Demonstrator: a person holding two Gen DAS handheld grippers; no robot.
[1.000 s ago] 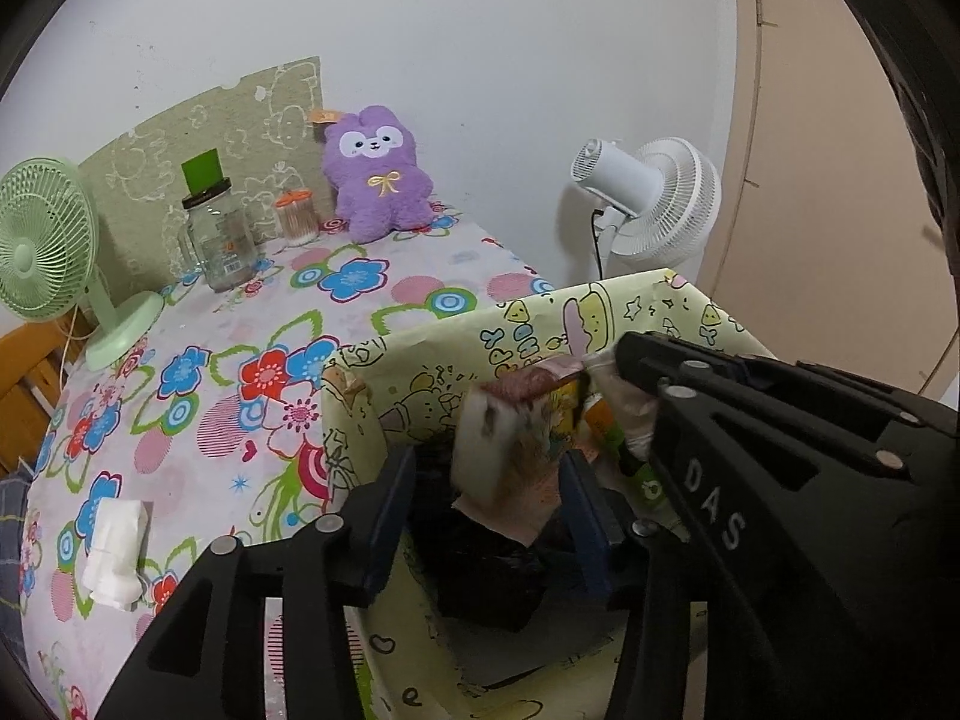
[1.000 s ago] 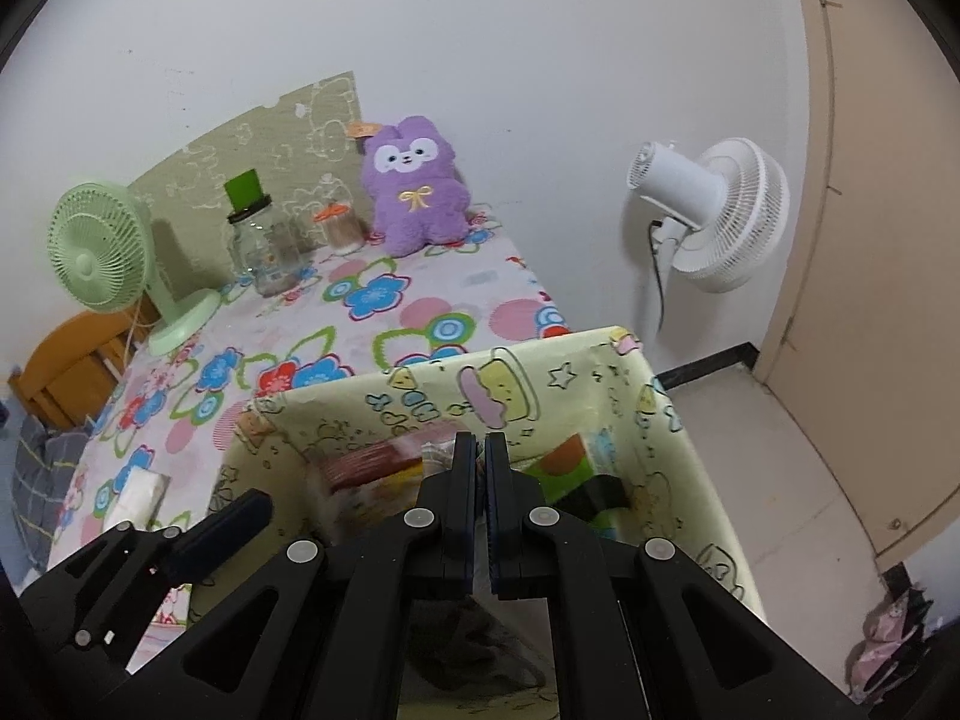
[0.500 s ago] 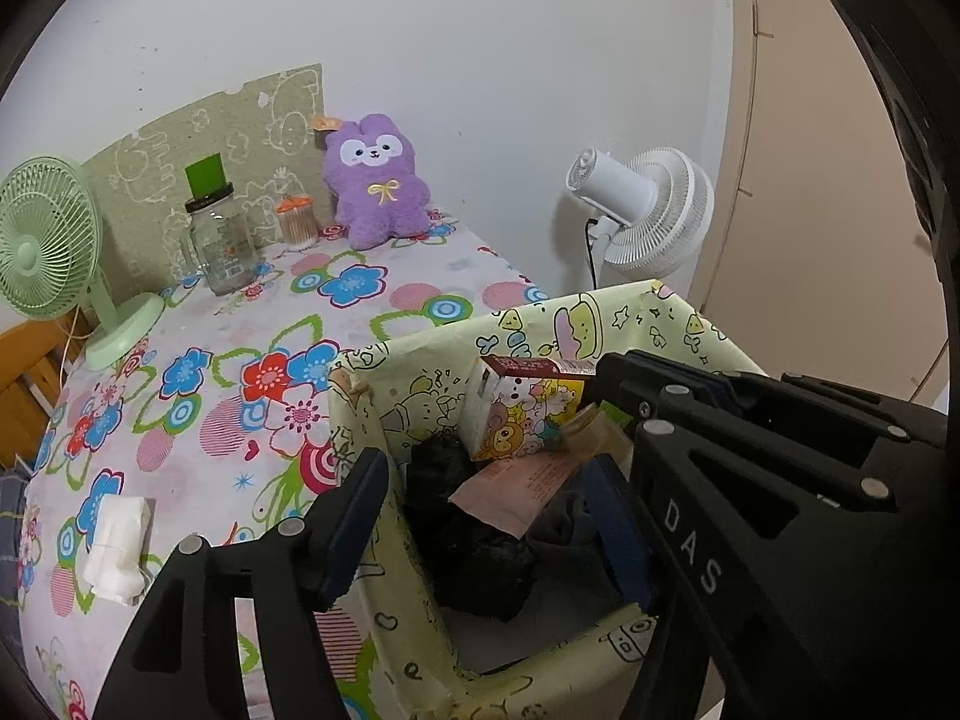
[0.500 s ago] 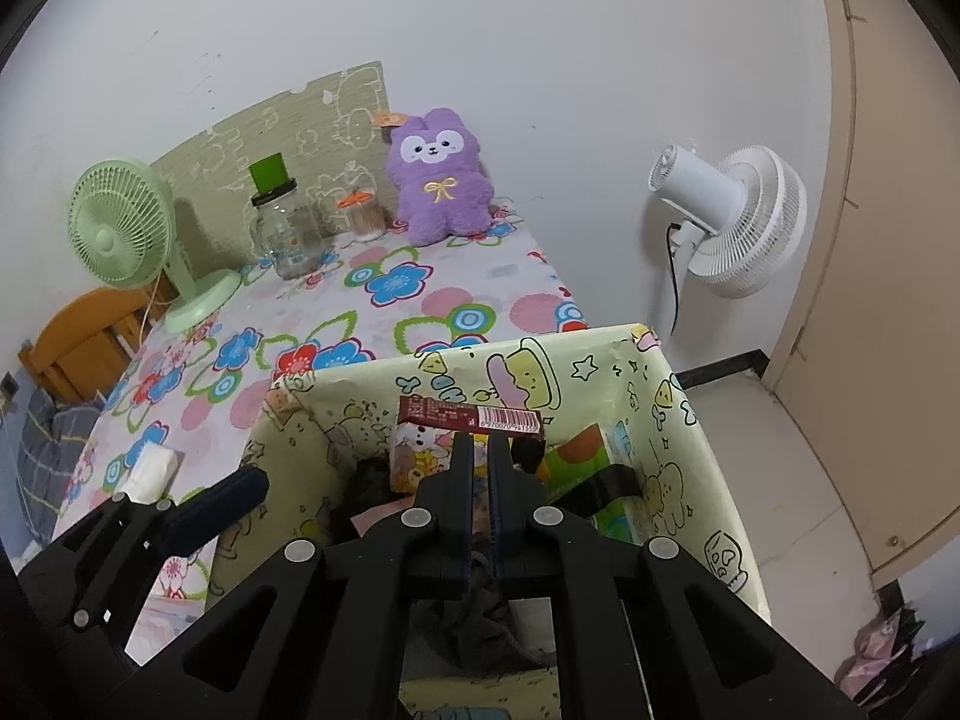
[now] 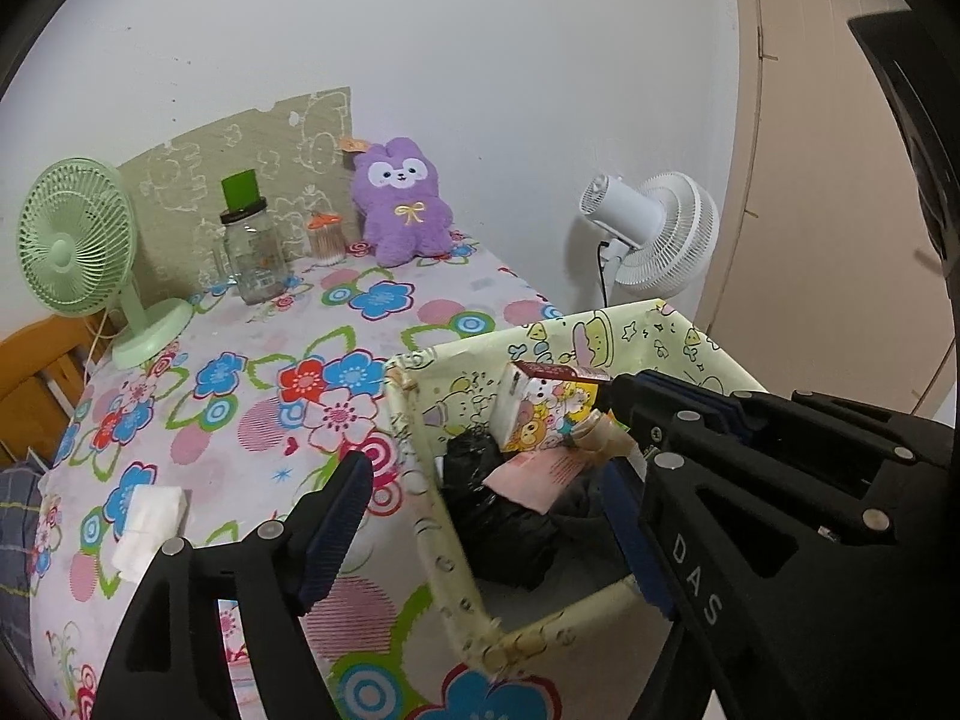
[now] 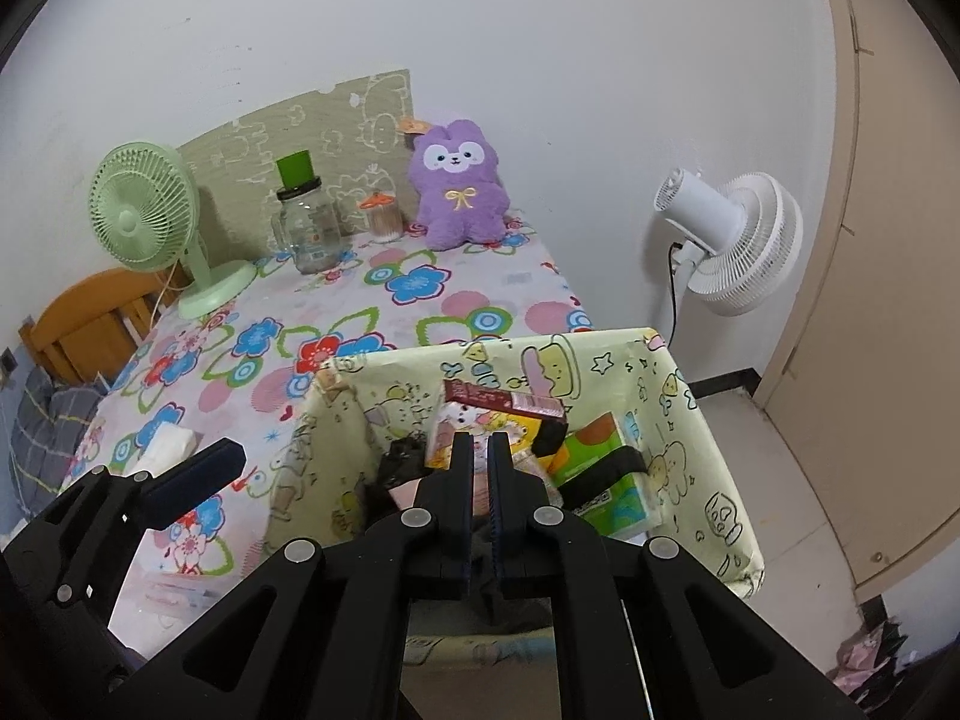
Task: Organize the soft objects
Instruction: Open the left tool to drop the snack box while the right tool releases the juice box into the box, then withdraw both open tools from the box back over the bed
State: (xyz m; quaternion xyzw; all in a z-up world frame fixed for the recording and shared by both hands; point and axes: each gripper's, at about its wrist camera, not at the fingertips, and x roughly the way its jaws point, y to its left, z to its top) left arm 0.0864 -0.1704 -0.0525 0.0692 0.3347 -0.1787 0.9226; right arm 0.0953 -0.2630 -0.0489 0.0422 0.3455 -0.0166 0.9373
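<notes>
A yellow cartoon-print fabric bin (image 5: 414,414) (image 6: 678,420) stands at the table's right edge. In it are a cartoon tissue pack (image 5: 543,414) (image 6: 480,420), a black bag (image 5: 498,498) and a green tissue pack (image 6: 606,480). My left gripper (image 5: 486,516) is open and empty, above the bin's near left side. My right gripper (image 6: 479,450) is shut and empty, over the bin. A white tissue pack (image 5: 147,525) (image 6: 171,444) lies on the table at the left. A purple plush bunny (image 5: 402,210) (image 6: 459,183) sits against the far wall.
The table has a floral cloth (image 5: 270,372). On it stand a green desk fan (image 5: 78,252), a glass jar with a green lid (image 5: 249,246) and a small toothpick jar (image 5: 327,237). A white floor fan (image 5: 654,240) stands right of the table. A wooden chair (image 6: 90,318) is at the left.
My left gripper opened and let go of the cartoon tissue pack, which now sits in the bin. Both grippers pulled back and up from the bin.
</notes>
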